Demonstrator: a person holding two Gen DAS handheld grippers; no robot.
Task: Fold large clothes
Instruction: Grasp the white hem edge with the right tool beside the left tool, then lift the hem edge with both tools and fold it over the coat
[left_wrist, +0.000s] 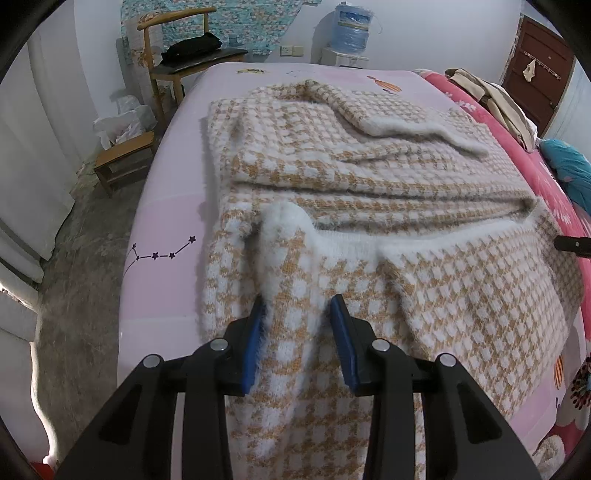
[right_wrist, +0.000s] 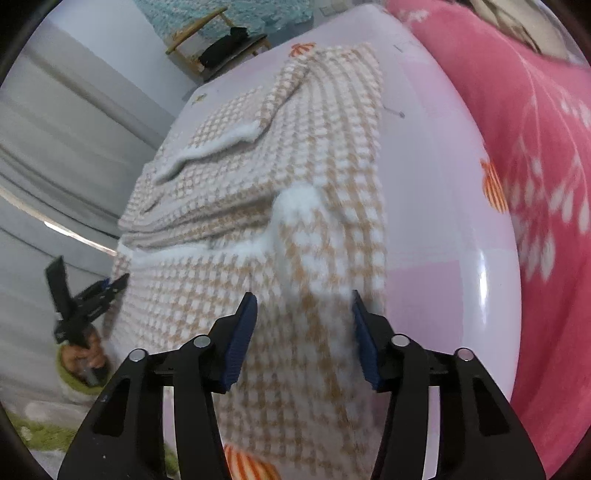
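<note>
A tan-and-white houndstooth sweater (left_wrist: 369, 177) lies partly folded on a pink bed sheet (left_wrist: 173, 221), its fuzzy white hem (left_wrist: 284, 221) pulled up toward me. My left gripper (left_wrist: 297, 314) is shut on a bunch of the sweater's near edge, and cloth fills the gap between the blue pads (left_wrist: 255, 343). In the right wrist view the same sweater (right_wrist: 288, 129) rises in a ridge into my right gripper (right_wrist: 303, 306), whose pads (right_wrist: 364, 343) hold a wide fold of it. The left gripper (right_wrist: 116, 282) shows at the sweater's left edge, held by a hand in a green cuff.
A pink floral blanket (right_wrist: 535, 184) covers the bed's right side, with beige clothes (left_wrist: 495, 99) heaped on it. A wooden chair (left_wrist: 184, 62) and a low stool (left_wrist: 125, 162) stand off the bed's far-left corner. A water dispenser (left_wrist: 351, 33) is against the back wall.
</note>
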